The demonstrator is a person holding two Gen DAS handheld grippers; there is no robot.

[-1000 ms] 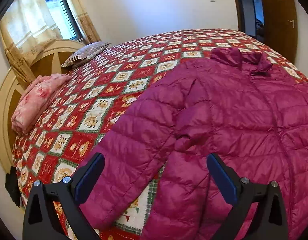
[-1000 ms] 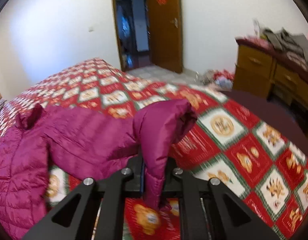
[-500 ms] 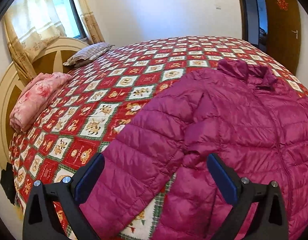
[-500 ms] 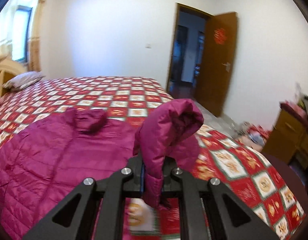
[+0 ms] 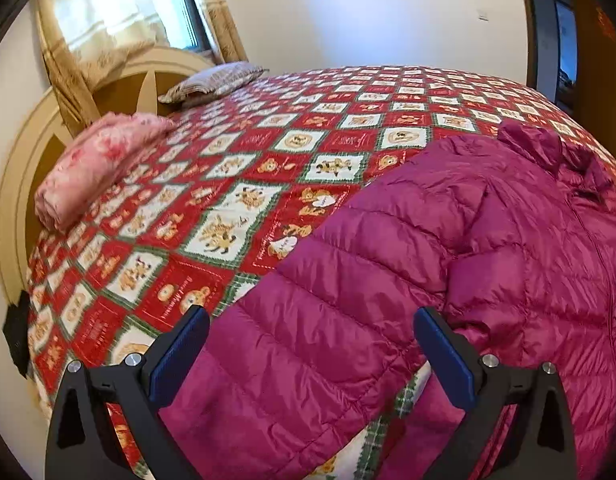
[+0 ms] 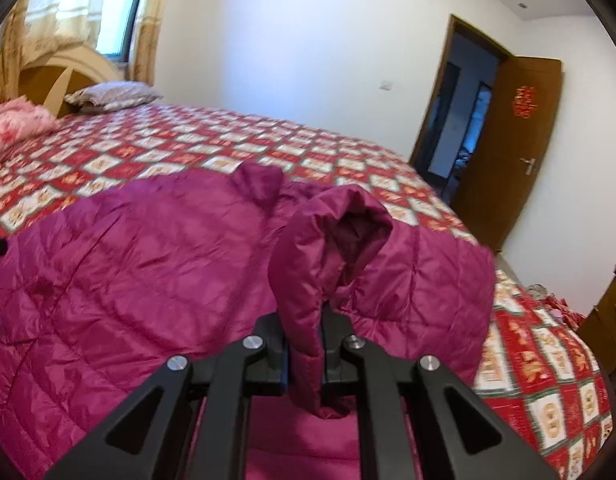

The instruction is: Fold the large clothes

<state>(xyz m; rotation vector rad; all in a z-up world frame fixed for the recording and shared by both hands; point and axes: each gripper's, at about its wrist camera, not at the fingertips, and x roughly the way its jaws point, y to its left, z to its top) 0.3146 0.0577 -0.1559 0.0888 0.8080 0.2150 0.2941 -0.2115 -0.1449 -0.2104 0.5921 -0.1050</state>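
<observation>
Right tongs (image 6: 304, 354) clamped on down jacket (image 5: 448, 280) sleeve cuff (image 6: 308, 320), jacket spread at bed (image 5: 268, 184) foot edge. Left tongs (image 5: 308, 356) open, empty. Risk: slick cuff slipping free mid-fold.

A bed is covered by a quilt (image 5: 292, 184) patterned in red and white squares with small bear figures and green borders. A folded pink blanket (image 5: 96, 168) is laid on the quilt close to the rounded wooden headboard (image 5: 24, 184), and a striped grey pillow (image 5: 212, 82) is set further along the same end. A window (image 5: 168, 4) is seen behind the headboard, framed by cream patterned curtains (image 5: 88, 28). A brown wooden door (image 6: 516, 148) is shown standing open on a dark hallway, with a red ornament (image 6: 523, 102) fixed to it. A wooden dresser (image 6: 606, 320) is partly seen at the frame edge.
</observation>
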